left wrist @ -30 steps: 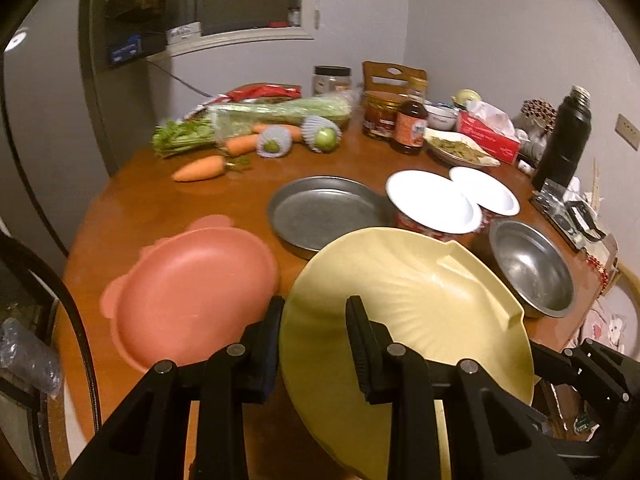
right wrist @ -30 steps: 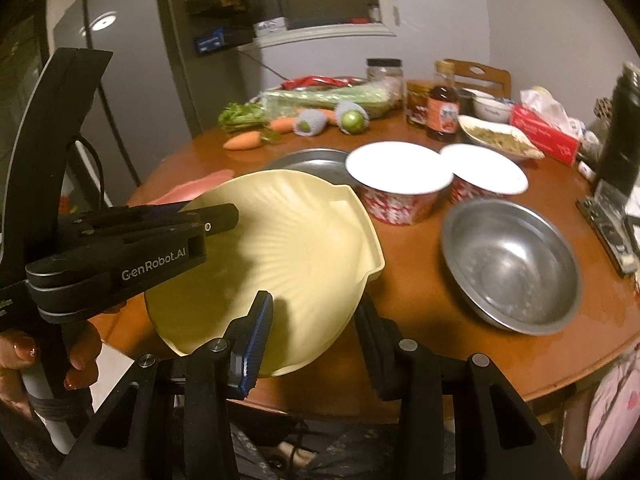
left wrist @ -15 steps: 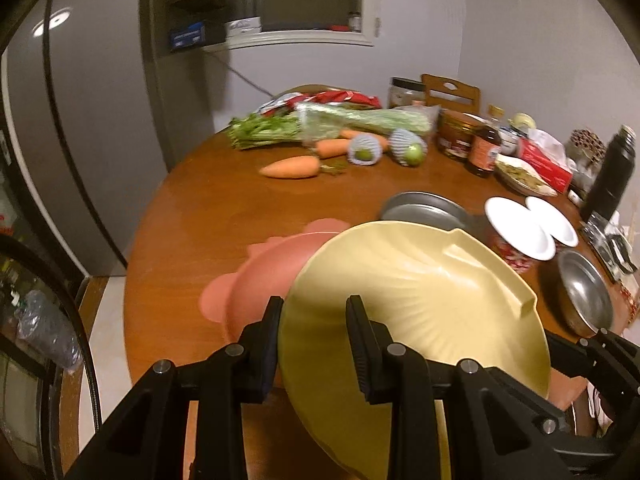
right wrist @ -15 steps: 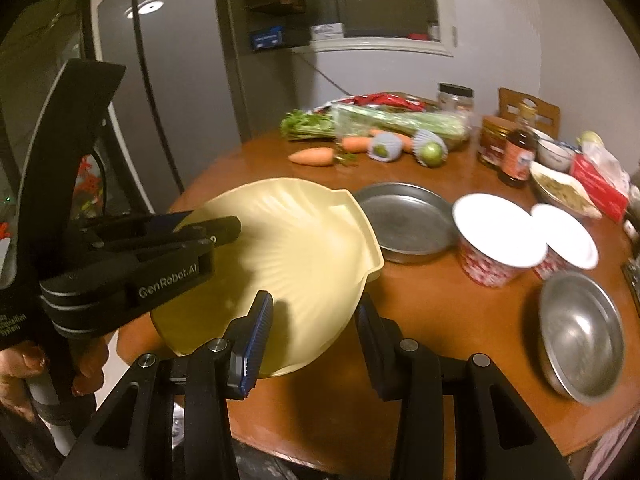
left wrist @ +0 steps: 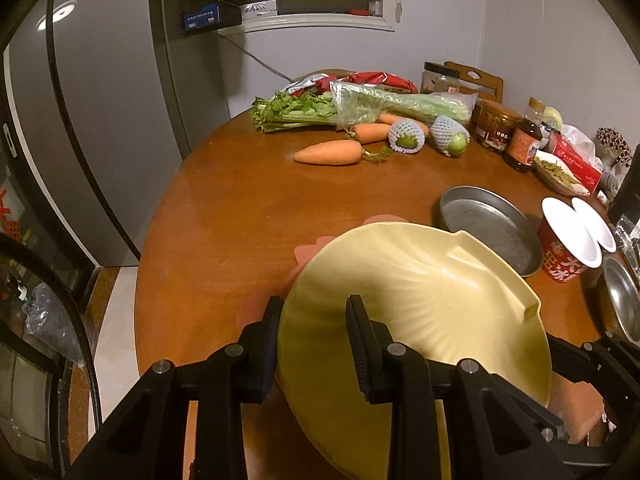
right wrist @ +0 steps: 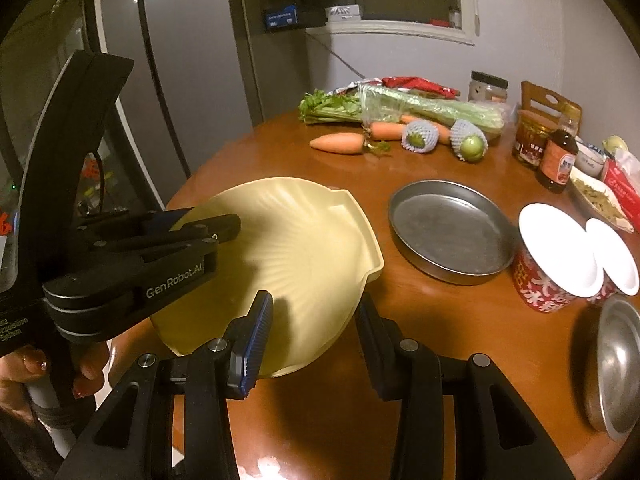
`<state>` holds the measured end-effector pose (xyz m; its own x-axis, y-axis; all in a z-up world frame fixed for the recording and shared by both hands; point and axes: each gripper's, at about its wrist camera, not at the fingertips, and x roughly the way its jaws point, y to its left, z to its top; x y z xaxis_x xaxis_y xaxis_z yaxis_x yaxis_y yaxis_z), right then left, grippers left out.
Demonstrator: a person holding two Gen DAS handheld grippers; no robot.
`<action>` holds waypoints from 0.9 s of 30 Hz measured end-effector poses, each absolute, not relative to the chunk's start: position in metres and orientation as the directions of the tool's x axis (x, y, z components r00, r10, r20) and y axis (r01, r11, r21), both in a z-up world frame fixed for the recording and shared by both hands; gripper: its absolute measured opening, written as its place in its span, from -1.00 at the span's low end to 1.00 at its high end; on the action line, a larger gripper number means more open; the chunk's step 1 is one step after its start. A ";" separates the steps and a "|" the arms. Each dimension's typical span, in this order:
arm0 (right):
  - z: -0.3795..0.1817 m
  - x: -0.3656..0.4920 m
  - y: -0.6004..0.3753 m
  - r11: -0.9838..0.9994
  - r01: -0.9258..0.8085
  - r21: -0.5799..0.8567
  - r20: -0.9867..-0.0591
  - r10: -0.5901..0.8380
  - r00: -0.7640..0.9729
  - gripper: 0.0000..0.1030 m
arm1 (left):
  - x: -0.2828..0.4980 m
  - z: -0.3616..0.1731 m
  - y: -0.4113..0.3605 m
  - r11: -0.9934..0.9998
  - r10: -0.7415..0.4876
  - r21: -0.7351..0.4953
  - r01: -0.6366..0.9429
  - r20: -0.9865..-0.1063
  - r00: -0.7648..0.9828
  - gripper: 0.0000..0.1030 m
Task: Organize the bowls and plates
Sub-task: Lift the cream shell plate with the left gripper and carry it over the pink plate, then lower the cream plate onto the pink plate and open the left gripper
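The shell-shaped plate (right wrist: 280,248) is pale yellow, its surface ribbed with fan-like ridges. Beneath it a salmon-pink plate (left wrist: 308,250) shows only at its edge. Both sit over a round table (left wrist: 240,208) of glossy reddish-brown wood. Just beside the yellow plate, to its right — a dull grey metal pan (right wrist: 450,232). Beyond the pan, two paper cups (right wrist: 556,264), red with white characters, white inside. Right of the cups, a silvery steel bowl (right wrist: 616,364). Far across the table from the plate: orange carrots (left wrist: 328,153), green celery (left wrist: 300,112), two green fruits (right wrist: 418,138) in white foam netting. The right gripper (right wrist: 310,326) is black — one pad faced blue.
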<state>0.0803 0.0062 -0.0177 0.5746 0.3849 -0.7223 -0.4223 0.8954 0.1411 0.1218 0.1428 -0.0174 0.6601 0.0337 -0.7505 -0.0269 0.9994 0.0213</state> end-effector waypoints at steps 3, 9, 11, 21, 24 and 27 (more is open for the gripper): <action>-0.021 0.086 0.006 0.897 -0.418 0.147 -0.725 0.385 0.572 -0.14 | 0.130 -0.020 0.144 0.999 0.039 0.032 -0.022 -0.754 0.656 -0.39; -0.023 0.092 0.012 0.897 -0.416 0.148 -0.726 0.384 0.570 -0.14 | 0.144 -0.027 0.149 0.999 0.040 0.035 -0.020 -0.765 0.643 -0.35; -0.024 0.092 0.013 0.897 -0.418 0.145 -0.726 0.383 0.571 -0.14 | 0.147 -0.029 0.150 0.999 0.038 0.035 -0.018 -0.767 0.640 -0.35; -0.027 0.095 0.022 0.891 -0.430 0.145 -0.729 0.390 0.563 -0.14 | 0.159 -0.034 0.158 0.998 0.064 0.049 -0.042 -0.767 0.638 -0.35; -0.027 0.094 0.023 0.888 -0.435 0.147 -0.731 0.394 0.557 -0.13 | 0.162 -0.036 0.160 0.998 0.063 0.047 -0.042 -0.771 0.633 -0.34; -0.028 0.094 0.025 0.883 -0.446 0.148 -0.735 0.400 0.548 -0.11 | 0.163 -0.036 0.163 0.998 0.064 0.043 -0.049 -0.767 0.639 -0.34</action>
<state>0.0936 0.0246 -0.0278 0.5479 0.3997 -0.7349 -0.4457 0.8829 0.1479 0.1633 0.1626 -0.0364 0.6388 0.0645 -0.7667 -0.0486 0.9979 0.0435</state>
